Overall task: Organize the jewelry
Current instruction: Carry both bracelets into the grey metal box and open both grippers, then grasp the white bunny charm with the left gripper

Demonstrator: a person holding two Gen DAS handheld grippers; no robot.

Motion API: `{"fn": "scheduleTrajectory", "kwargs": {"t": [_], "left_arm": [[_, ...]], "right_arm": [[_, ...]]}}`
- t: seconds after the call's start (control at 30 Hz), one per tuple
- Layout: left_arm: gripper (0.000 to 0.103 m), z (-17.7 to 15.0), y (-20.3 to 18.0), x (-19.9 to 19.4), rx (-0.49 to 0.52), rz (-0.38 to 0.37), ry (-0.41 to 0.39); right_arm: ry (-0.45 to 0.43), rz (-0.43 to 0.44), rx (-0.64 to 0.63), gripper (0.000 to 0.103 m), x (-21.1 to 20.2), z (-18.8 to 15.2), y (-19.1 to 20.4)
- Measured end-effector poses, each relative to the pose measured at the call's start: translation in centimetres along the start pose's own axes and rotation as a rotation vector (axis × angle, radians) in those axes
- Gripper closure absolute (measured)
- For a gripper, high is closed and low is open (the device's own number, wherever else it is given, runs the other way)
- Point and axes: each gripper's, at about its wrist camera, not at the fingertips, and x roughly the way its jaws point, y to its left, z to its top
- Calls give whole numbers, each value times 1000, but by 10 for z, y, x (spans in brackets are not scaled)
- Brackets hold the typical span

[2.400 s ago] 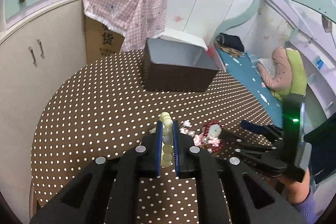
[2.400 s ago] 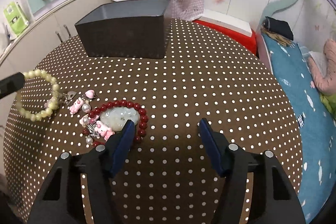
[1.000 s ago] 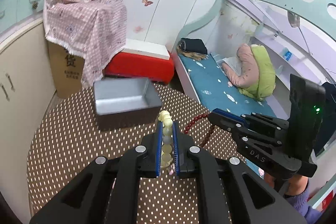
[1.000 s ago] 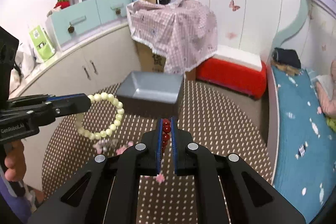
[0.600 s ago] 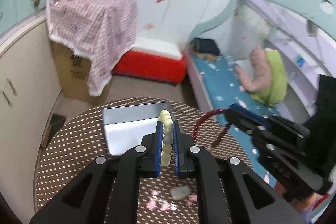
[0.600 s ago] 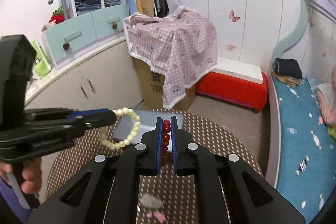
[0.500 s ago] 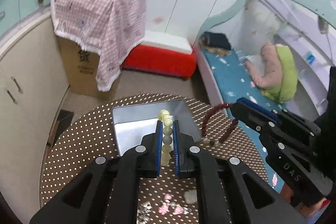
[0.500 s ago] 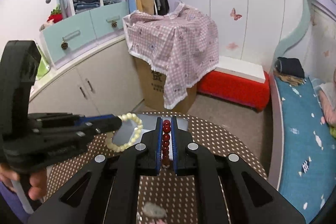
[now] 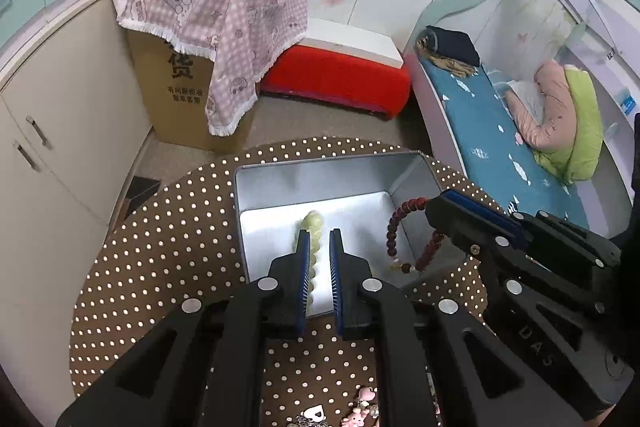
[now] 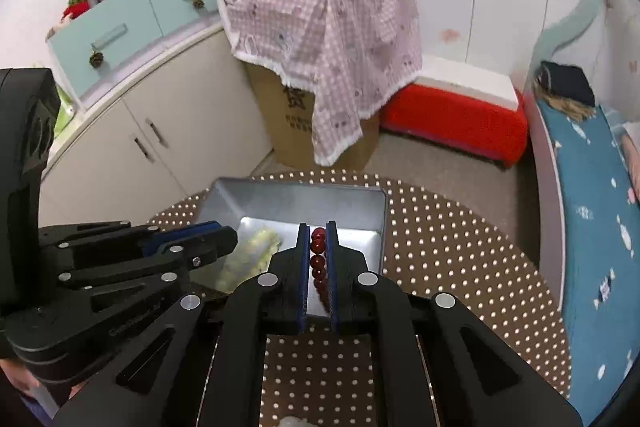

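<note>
Left claw (image 9: 319,259) hangs above the open metal box (image 9: 408,175) with its jaws parting, the pale green bracelet (image 9: 312,227) lying against the left pad, free of the right one, and blurred over the box floor. Right claw (image 10: 319,259) is clamped on the red bead bracelet (image 10: 318,259), whose loop dangles just inside the box's right wall. Box stands on the brown dotted surface (image 9: 168,247), and small pink charms (image 9: 360,413) lie near that surface's near edge.
</note>
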Motion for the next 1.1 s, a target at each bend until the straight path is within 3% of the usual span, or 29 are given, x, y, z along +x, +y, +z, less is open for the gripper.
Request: {"fn": "scheduleTrajectory", "kwargs": {"t": [0.1,0.27,0.33,0.37,0.43,0.47,0.5,0.7,0.83,1.1], "left_arm": [[59,1,0,0,-8,21,-14],[54,-1,0,-9,-20,23,-36],[44,-4,0,-18,-25,29,-56],[43,-5,-1,-23,-25,30,-68],[41,-9,-1,-36,-22,39,-96],[41,-11,-1,-42,-26,45,-108],[38,-14,1,-52,-35,46,-129],[35,-39,4,-96,-45,62,-222],[27,-59,2,-114,-43,63,-255],[27,-104,7,-117,-28,101,-246]], "right_arm": [[12,-11,4,95,6,-5,-3],[12,9,14,92,5,-9,-4],[2,11,21,92,-2,-11,-5],[1,18,22,92,-5,-11,-5],[-17,20,23,82,-15,-13,-6],[-28,13,26,63,-22,-14,-7],[-42,3,31,53,-29,-15,-8],[-134,-32,-9,51,-80,-28,-6],[-179,-60,-23,48,-107,-41,-7],[-198,-83,-13,45,-135,-78,-17]]}}
